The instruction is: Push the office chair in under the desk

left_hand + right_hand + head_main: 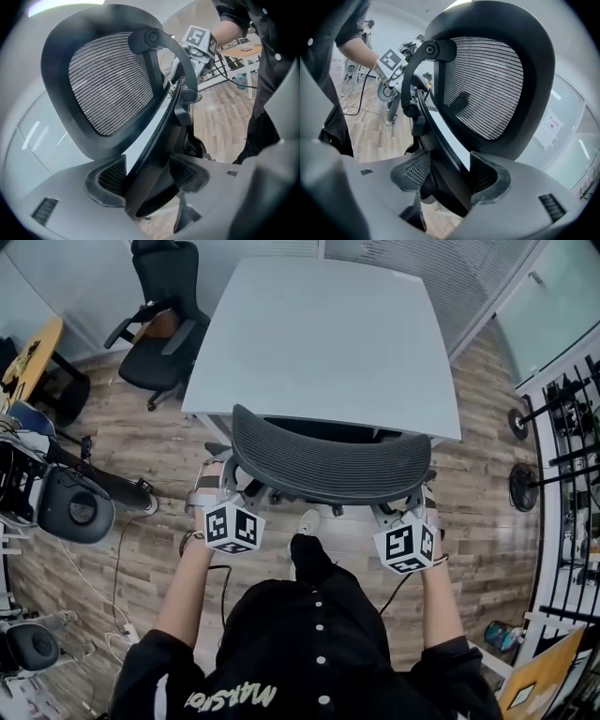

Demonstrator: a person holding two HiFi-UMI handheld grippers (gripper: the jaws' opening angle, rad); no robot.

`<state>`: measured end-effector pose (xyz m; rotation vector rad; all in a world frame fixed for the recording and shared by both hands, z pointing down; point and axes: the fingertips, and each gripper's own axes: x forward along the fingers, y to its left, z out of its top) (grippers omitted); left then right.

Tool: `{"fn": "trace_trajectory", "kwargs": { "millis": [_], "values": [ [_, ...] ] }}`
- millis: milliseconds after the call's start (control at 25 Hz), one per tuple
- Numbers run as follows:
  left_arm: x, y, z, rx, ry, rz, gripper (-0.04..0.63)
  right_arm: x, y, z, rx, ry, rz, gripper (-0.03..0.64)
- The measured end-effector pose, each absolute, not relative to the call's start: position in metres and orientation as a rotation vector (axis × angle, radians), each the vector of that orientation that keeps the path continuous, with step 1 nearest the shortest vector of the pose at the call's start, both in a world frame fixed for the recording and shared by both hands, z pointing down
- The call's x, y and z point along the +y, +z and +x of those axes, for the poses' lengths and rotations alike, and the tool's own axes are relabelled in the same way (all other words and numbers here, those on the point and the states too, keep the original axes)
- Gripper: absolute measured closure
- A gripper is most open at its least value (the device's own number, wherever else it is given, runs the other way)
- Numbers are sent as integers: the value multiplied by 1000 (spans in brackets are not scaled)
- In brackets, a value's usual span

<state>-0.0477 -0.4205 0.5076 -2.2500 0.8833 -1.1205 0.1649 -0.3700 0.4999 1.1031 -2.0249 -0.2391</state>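
Note:
A black mesh office chair (328, 460) stands at the near edge of the white desk (319, 334), with its seat hidden beneath the desktop and its curved backrest towards me. My left gripper (234, 495) clasps the backrest's left edge and my right gripper (409, 510) clasps its right edge. In the left gripper view the backrest's rim (154, 154) fills the gap between the pads of the left gripper (147, 176). In the right gripper view the rim (445, 154) sits likewise between the pads of the right gripper (450, 177). Both stand wide, closed on the frame.
A second black chair (159, 324) stands at the desk's far left corner. Round grey machines (70, 507) and cables (122, 563) lie on the wooden floor at left. Black railings (567, 474) run along the right. My shoe (307, 521) is behind the chair.

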Motion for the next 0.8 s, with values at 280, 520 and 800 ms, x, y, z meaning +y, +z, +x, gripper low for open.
{"fn": "trace_trajectory", "kwargs": {
  "millis": [280,520,800],
  "values": [
    [-438,507,-50,882,-1125,-2252,293,-386,500,162,-2021,-237,1100,339],
    [-453,507,-49,880,-1127,-2253,293,-400,500,164,-2019,-231,1101,339],
    [-466,507,-48,886,-1123,-2250,293,-415,500,165,-2020,-232,1098,339]
  ]
}}
